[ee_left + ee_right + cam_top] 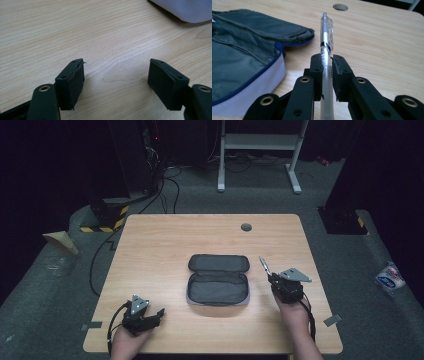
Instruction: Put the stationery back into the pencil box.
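Wooden table (150,245) bore an unzipped pouch (218,280); at its 3 o'clock the right gripper (272,278) clamped a pen (327,42), seemingly for stowing, while the left gripper (116,77) gaped empty.

Left gripper (116,75) jaws spread wide, nothing between them, just bare wooden table (75,32). Both jaws sit low over the wood grain. Corner of a pale grey fabric case (185,10) at top right, well apart from the jaws.
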Tool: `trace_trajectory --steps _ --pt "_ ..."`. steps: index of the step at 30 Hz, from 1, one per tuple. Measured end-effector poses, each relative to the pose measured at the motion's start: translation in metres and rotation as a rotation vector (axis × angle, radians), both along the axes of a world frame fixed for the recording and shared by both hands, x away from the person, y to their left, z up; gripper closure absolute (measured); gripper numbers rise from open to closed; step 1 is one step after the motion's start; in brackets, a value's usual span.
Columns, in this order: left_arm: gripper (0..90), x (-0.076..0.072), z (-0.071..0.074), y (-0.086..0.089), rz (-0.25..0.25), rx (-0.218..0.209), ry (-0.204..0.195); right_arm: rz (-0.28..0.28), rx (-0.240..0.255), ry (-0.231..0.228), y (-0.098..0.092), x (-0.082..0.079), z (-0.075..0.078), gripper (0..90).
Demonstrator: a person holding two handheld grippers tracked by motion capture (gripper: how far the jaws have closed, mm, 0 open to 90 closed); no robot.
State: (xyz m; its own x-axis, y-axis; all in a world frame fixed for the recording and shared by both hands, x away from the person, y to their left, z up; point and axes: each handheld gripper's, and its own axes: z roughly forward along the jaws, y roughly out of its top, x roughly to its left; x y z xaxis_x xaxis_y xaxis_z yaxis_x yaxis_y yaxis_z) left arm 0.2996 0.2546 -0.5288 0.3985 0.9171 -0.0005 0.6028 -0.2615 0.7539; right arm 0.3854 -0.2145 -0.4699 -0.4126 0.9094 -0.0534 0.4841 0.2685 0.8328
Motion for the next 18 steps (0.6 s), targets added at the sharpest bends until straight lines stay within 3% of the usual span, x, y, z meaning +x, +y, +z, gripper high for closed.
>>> trace_trajectory --steps 5,10,18 --pt "29.7 0.000 0.000 0.000 0.002 -0.001 0.002 0.021 0.010 -0.027 0.005 -0.004 0.009 78.7" --pt "29.4 0.002 0.000 0.001 -0.005 -0.007 0.002 0.047 -0.011 -0.047 0.010 -0.004 0.014 78.7" --pt "29.1 0.003 0.000 0.000 -0.011 0.004 0.003 0.080 -0.004 -0.041 0.021 -0.003 0.022 78.7"
